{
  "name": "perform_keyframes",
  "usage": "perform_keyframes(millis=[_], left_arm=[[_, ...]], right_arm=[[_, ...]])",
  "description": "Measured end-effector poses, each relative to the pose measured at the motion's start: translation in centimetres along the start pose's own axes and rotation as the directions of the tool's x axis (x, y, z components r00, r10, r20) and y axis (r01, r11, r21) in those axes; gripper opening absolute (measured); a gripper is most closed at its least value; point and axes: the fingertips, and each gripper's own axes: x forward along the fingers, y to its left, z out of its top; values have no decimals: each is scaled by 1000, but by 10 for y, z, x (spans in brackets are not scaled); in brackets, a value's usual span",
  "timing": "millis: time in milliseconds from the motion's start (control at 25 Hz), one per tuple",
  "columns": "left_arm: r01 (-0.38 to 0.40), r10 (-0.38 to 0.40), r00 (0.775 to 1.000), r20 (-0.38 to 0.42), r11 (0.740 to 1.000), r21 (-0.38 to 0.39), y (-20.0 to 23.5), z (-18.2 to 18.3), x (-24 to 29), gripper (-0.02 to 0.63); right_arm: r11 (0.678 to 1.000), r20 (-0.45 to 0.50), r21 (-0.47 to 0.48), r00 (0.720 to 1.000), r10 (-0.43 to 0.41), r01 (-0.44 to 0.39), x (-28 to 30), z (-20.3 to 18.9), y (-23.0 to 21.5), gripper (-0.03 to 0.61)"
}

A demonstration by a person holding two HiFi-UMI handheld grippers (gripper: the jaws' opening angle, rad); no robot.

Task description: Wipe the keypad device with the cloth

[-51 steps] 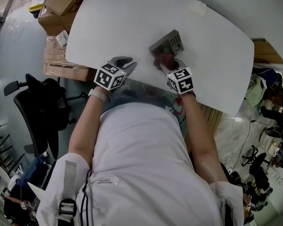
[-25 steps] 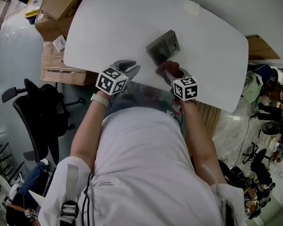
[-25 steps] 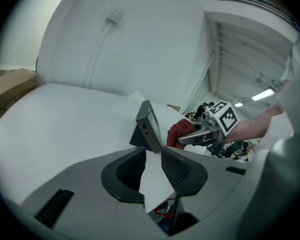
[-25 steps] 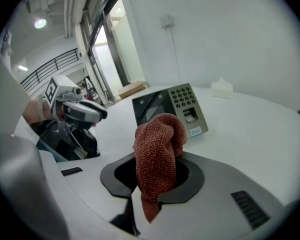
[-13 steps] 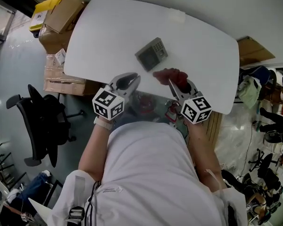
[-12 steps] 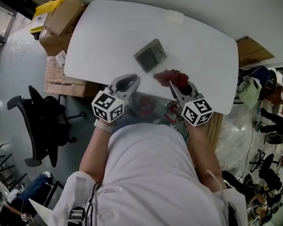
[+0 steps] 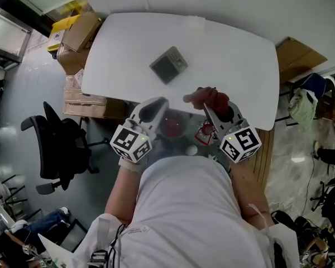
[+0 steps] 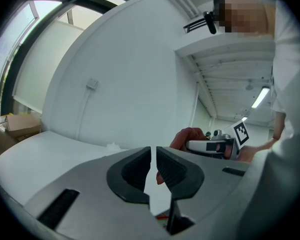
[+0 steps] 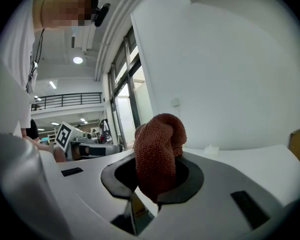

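Note:
The grey keypad device (image 7: 168, 64) lies flat near the middle of the white table (image 7: 223, 43), apart from both grippers. My right gripper (image 7: 210, 101) is shut on the rust-red cloth (image 7: 209, 98) (image 9: 158, 153), lifted off the table near its front edge. In the right gripper view the cloth bulges up between the jaws. My left gripper (image 7: 152, 106) (image 8: 153, 165) hangs at the front edge, shut with nothing in it; only a thin slit shows between its pads. The cloth (image 8: 190, 135) shows past it in the left gripper view.
Cardboard boxes (image 7: 78, 32) are stacked on the floor left of the table, with a black office chair (image 7: 61, 144) nearer me. A small white object (image 7: 193, 21) lies at the table's far edge. More cardboard (image 7: 297, 52) and clutter stand to the right.
Both grippers have drawn back from the keypad toward the table's front edge and lifted, the right one taking the cloth off the device. The head has risen, so the table looks farther away.

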Motion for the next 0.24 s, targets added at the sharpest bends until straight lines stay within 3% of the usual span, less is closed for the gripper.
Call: perform_keyframes(millis=[240], left_arm=[[-25, 25, 1000, 7, 1000, 5, -36, -6, 6, 44]], right_arm=[[1000, 19, 3, 1000, 19, -19, -30, 4, -9, 86]])
